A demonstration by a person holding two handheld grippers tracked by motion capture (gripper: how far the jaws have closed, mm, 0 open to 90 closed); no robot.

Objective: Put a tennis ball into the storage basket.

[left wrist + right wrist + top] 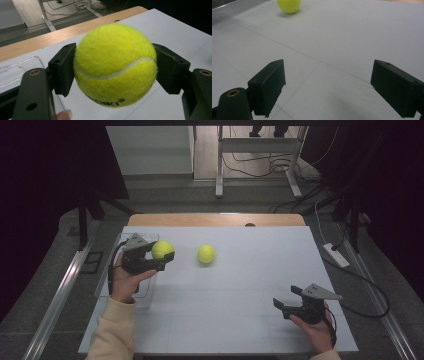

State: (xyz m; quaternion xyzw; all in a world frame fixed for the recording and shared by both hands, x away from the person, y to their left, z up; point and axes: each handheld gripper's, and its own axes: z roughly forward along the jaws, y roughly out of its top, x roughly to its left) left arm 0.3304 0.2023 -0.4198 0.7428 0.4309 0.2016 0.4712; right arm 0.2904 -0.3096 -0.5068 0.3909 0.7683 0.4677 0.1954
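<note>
My left gripper point(165, 255) is shut on a yellow-green tennis ball point(161, 248), held above the left part of the white table point(240, 285). In the left gripper view the ball point(115, 65) sits squeezed between the two black pads point(63, 71). A second tennis ball point(206, 254) lies on the table a little to the right of the held one; it also appears far off in the right gripper view point(289, 5). My right gripper point(284, 296) rests near the front right of the table, its jaws open point(327, 87) over bare surface.
A clear plastic tray point(145, 297) stands at the table's left edge under my left hand; its rim point(22, 65) shows in the left gripper view. A wooden strip point(215, 220) borders the table's far side. Cables and a metal frame lie on the floor beyond.
</note>
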